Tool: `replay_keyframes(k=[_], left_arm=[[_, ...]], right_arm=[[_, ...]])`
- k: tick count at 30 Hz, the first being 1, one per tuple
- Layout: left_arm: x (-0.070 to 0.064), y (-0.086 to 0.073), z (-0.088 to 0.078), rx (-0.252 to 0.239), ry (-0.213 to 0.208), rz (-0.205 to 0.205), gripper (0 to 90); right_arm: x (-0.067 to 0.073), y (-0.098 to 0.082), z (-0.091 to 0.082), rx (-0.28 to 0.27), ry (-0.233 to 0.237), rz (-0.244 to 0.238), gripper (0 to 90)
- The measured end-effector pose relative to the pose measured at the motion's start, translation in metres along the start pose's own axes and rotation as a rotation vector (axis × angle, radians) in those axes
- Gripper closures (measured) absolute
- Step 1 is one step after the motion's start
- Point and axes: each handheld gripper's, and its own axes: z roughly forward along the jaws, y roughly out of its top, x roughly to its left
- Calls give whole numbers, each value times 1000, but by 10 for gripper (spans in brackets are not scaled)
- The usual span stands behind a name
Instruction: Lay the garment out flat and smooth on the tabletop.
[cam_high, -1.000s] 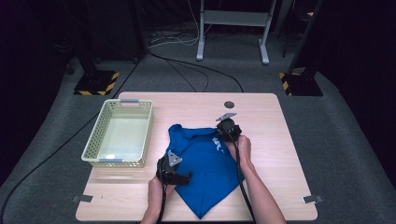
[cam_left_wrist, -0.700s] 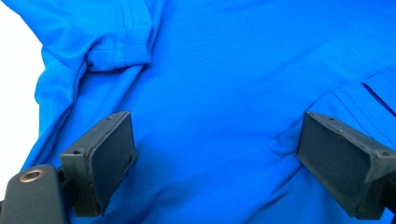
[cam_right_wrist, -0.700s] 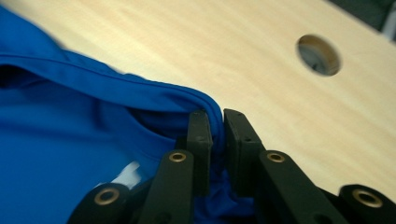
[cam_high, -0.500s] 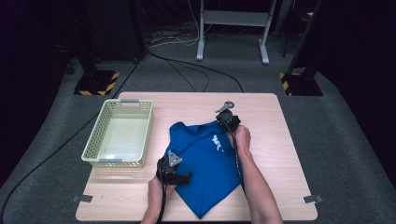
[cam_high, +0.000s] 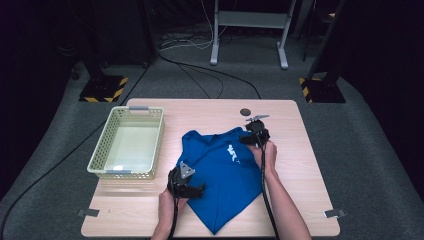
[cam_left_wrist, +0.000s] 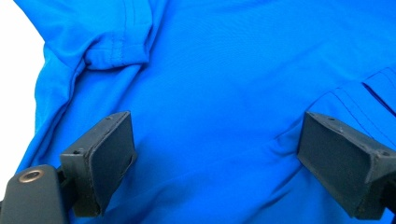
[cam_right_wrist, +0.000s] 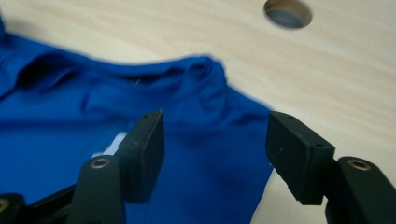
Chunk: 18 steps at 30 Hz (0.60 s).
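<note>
- The right gripper, its jaws just opening, is releasing the blue shirt; the freed corner risks springing back
- The left gripper, jaws apart over the cloth, is pinning nothing, so the shirt could be sliding toward the basket

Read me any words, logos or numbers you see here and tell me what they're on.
White print on the blue shirt, beside the right gripper: too small and blurred to read.
Basket: no text to be made out.
Table: no text to be made out.
</note>
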Motion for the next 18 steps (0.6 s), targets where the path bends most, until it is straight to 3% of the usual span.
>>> replay_keyframes(k=[8,12,18], left_arm=[[0,0,0,1,0,0,109],[0,0,0,2,0,-1,109],[0,0,0,2,0,-1,109]], right_arm=[[7,-37,-10,12,72,-5,299],[13,-54,-13,18,75,-23,279],[16,-66,-24,-28,93,-21,271]])
